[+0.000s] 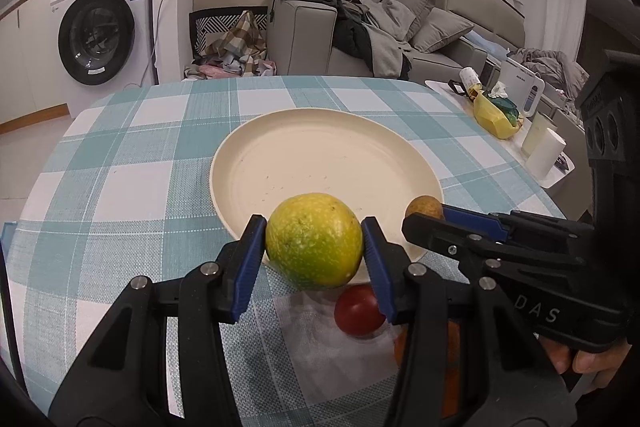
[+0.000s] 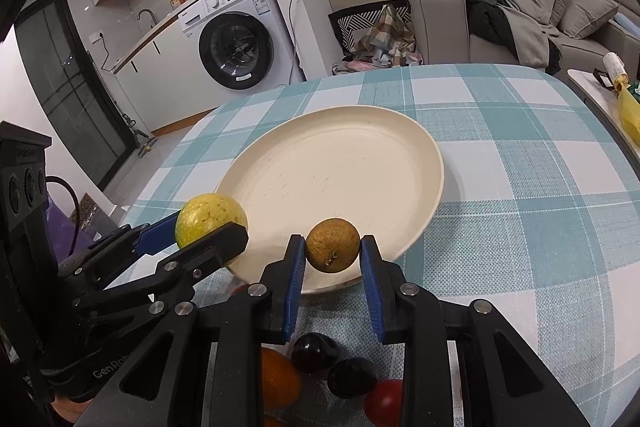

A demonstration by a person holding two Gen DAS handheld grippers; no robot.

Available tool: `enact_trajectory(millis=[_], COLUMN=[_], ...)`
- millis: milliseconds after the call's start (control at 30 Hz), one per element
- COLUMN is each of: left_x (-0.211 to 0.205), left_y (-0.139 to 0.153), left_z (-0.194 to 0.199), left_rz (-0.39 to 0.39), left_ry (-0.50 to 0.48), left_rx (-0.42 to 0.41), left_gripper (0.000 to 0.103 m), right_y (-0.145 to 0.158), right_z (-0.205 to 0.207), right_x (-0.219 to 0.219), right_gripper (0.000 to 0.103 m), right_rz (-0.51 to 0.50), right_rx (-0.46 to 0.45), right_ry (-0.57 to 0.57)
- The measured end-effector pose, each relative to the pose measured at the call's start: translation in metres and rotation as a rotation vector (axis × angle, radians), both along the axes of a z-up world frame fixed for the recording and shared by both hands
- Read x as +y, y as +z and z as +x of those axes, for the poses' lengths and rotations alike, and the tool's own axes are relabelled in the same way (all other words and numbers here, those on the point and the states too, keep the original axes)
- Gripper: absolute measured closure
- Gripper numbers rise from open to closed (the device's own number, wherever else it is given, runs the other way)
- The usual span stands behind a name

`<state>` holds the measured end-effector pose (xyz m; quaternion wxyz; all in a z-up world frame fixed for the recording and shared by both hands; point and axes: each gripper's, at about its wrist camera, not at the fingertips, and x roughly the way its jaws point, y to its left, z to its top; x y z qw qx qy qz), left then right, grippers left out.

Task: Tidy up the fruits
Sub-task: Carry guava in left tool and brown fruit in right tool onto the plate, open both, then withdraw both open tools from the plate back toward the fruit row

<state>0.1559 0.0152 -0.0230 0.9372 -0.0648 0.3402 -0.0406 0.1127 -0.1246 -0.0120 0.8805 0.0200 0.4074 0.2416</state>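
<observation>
Both fruits hang just over the near rim of the cream plate (image 2: pixel 340 167), so the step in hand looks like setting them down inside it. To do that well, each should probably travel further over the flat middle of the plate and come low before the fingers part, since round fruit let go at the rim could roll back onto the checked tablecloth (image 1: pixel 120 187).

On the left, the left gripper (image 1: pixel 314 241) is clamped on a large yellow-green fruit (image 1: pixel 314 239), its blue pads pressed against both sides and spread fairly wide to fit it. The fruit sits at the plate's near-left edge, lifted clear of the cloth.

To the right, the right gripper (image 2: pixel 333 247) is closed on a small brown fruit (image 2: pixel 333 245), the pads touching its sides with a narrower gap. It hangs at the near edge of the plate.

More fruit waits on the cloth near the table's front edge: an orange one (image 2: pixel 278 379), two dark ones (image 2: pixel 314 351) and a red one (image 2: pixel 384 401).
</observation>
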Motion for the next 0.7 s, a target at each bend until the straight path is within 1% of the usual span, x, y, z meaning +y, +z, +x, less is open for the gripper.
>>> enact_trajectory(millis=[133, 200, 233, 267, 300, 333, 367, 400, 433, 467, 500, 533, 567, 600, 633, 667, 700], left_x=[0.000, -0.001, -0.001, 0.000, 0.000, 0.001, 0.001, 0.002, 0.003, 0.004, 0.005, 0.006, 0.007, 0.007, 0.006, 0.005, 0.003], left_y=[0.001, 0.003, 0.005, 0.006, 0.008, 0.010, 0.012, 0.014, 0.016, 0.018, 0.020, 0.023, 0.025, 0.027, 0.029, 0.031, 0.033], left_z=[-0.001, -0.003, -0.004, -0.006, -0.008, -0.010, -0.013, -0.016, -0.019, -0.022, -0.026, -0.030, -0.034, -0.039, -0.044, -0.049, -0.055], left_rz=[-0.002, 0.001, 0.002, 0.002, 0.006, 0.007, 0.007, 0.007, 0.007, 0.006, 0.004, 0.001, 0.001, 0.003, 0.007, 0.015, 0.024], left_ry=[0.000, -0.003, -0.002, 0.001, 0.009, 0.015, 0.018, 0.022, 0.024, 0.026, 0.029, 0.033, 0.035, 0.036, 0.036, 0.036, 0.037], left_rx=[-0.002, -0.011, -0.015, -0.018, -0.020, -0.024, -0.033, -0.039, -0.043, -0.046, -0.048, -0.050, -0.049, -0.050, -0.056, -0.065, -0.080], left_gripper=[0.057, 0.057, 0.056, 0.052, 0.044, 0.039, 0.032, 0.027, 0.025, 0.021, 0.020, 0.019, 0.017, 0.013, 0.010, 0.002, 0.001], right_y=[0.001, 0.003, 0.004, 0.006, 0.007, 0.009, 0.010, 0.011, 0.012, 0.012, 0.013, 0.015, 0.016, 0.018, 0.019, 0.021, 0.023], right_z=[-0.003, -0.006, -0.007, -0.008, -0.009, -0.010, -0.010, -0.011, -0.011, -0.012, -0.013, -0.015, -0.017, -0.018, -0.020, -0.022, -0.025], right_x=[0.000, -0.001, -0.003, -0.005, -0.007, -0.009, -0.011, -0.013, -0.015, -0.018, -0.020, -0.024, -0.028, -0.032, -0.037, -0.041, -0.044], right_gripper=[0.073, 0.064, 0.062, 0.057, 0.053, 0.052, 0.051, 0.047, 0.045, 0.037, 0.028, 0.023, 0.013, 0.004, 0.003, 0.001, 0.000], right_rz=[-0.007, -0.016, -0.020, -0.020, -0.019, -0.020, -0.023, -0.025, -0.028, -0.032, -0.035, -0.036, -0.032, -0.022, -0.008, 0.003, 0.007], right_rx=[-0.002, -0.017, -0.025, -0.033, -0.038, -0.040, -0.040, -0.038, -0.036, -0.036, -0.038, -0.042, -0.046, -0.048, -0.050, -0.053, -0.055], right_ry=[0.006, 0.004, 0.001, -0.003, -0.007, -0.012, -0.017, -0.019, -0.017, -0.017, -0.020, -0.027, -0.034, -0.036, -0.035, -0.034, -0.034])
